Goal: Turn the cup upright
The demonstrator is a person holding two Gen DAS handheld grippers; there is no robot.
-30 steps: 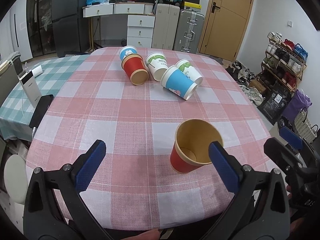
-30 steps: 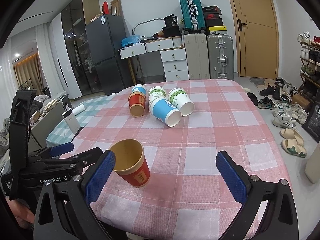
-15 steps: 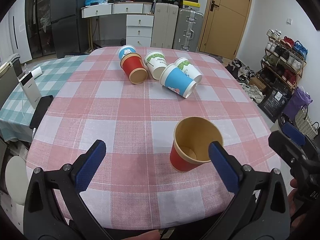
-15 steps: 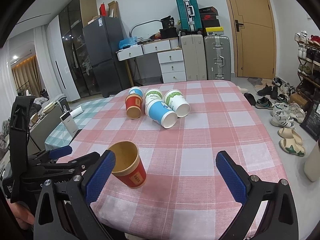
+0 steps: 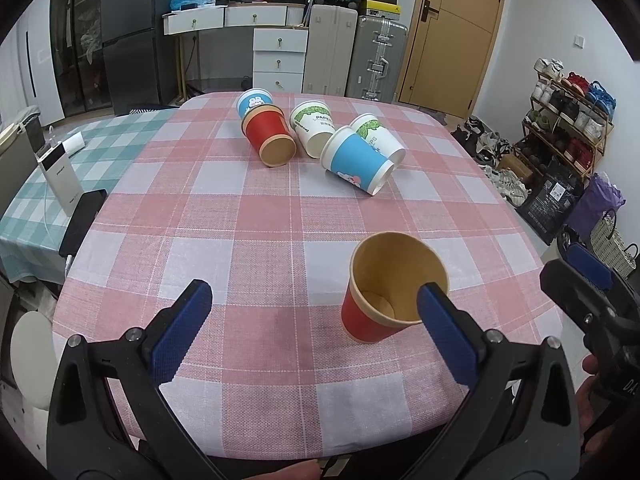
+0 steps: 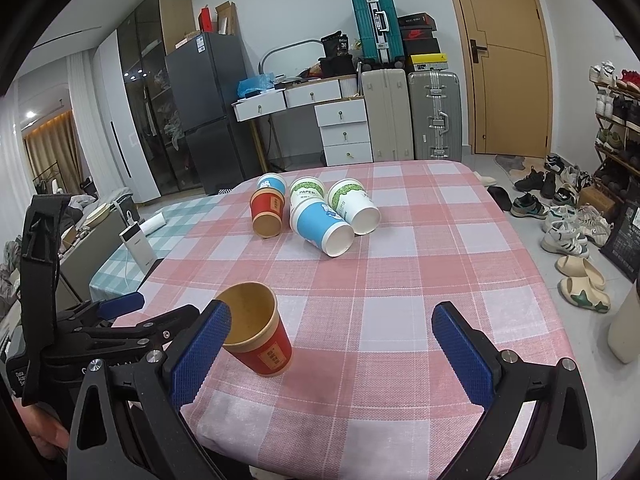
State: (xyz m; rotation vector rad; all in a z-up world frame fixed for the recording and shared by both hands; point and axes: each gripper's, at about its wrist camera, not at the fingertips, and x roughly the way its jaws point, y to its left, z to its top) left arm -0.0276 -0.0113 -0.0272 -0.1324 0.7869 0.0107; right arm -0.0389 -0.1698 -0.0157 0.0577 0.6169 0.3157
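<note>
A red paper cup [image 5: 384, 300] stands upright near the table's front edge, its open mouth up; it also shows in the right wrist view [image 6: 258, 330]. My left gripper [image 5: 316, 332] is open and empty, its right finger just in front of the cup. My right gripper [image 6: 332, 350] is open and empty, its left finger beside the cup. Farther back lie a red cup [image 5: 270, 136], a blue cup [image 5: 356, 160] and two green-printed white cups [image 5: 314, 128] on their sides. A blue-printed cup [image 5: 254, 102] sits behind the red one.
The table carries a pink checked cloth [image 5: 240, 220]. A white power bank [image 5: 60, 176] and a black phone [image 5: 82, 220] lie on a green checked surface to the left. Shoes [image 6: 568, 236] and a shoe rack stand to the right. Drawers and suitcases stand behind.
Both grippers have drawn back slightly from the upright red cup and risen a little. The cups have not moved.
</note>
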